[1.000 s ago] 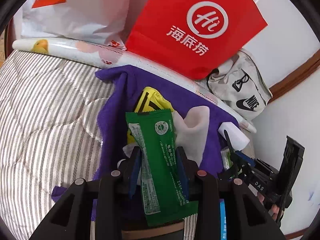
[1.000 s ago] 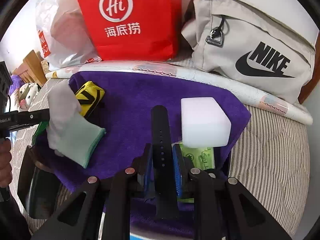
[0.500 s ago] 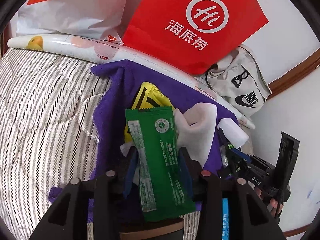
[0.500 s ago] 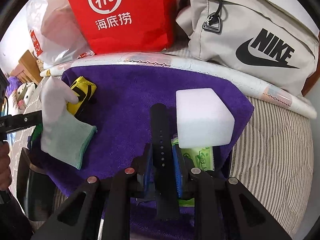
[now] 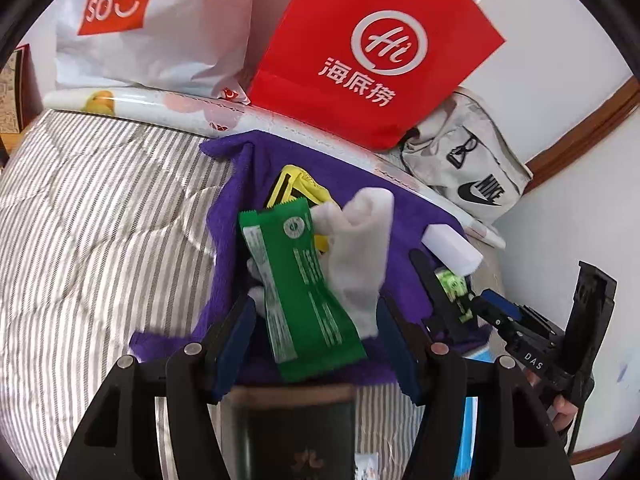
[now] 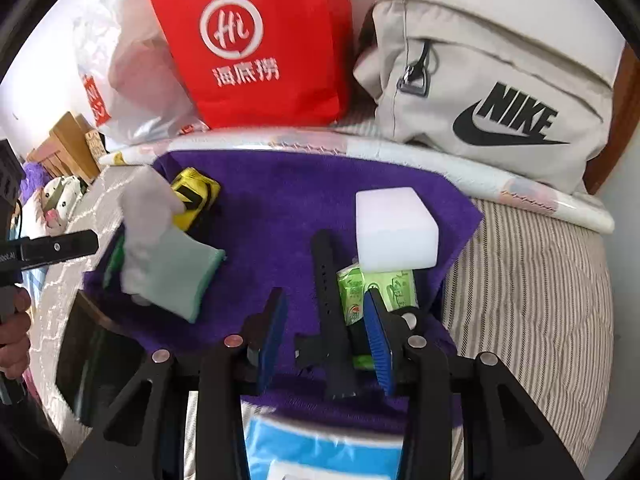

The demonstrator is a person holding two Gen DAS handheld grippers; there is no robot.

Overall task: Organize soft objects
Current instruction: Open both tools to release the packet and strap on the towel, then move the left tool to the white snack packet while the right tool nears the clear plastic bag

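A purple towel (image 5: 228, 240) (image 6: 288, 200) lies on the striped bed. My left gripper (image 5: 316, 312) is open; a green snack packet (image 5: 296, 292) and a white-green cloth (image 5: 360, 248) lie loose between its fingers. My right gripper (image 6: 326, 320) is open too; a black watch strap (image 6: 330, 304) lies on the towel between its fingers. A white sponge block (image 6: 394, 230) (image 5: 450, 246), a green tissue pack (image 6: 380, 288) and a yellow pouch (image 6: 194, 196) (image 5: 296, 184) rest on the towel. The cloth (image 6: 168, 252) shows at left in the right wrist view.
A red paper bag (image 5: 380, 48) (image 6: 256, 44), a white Miniso bag (image 5: 152, 24) and a beige Nike bag (image 6: 500, 96) (image 5: 468, 168) stand behind the towel along a white roll (image 5: 140, 106). A blue-white pack (image 6: 320, 452) lies near the bed's front edge.
Both grippers have opened. The left one let go of the green packet, which now lies tilted. The right one let go of the watch strap, which now lies on the towel.
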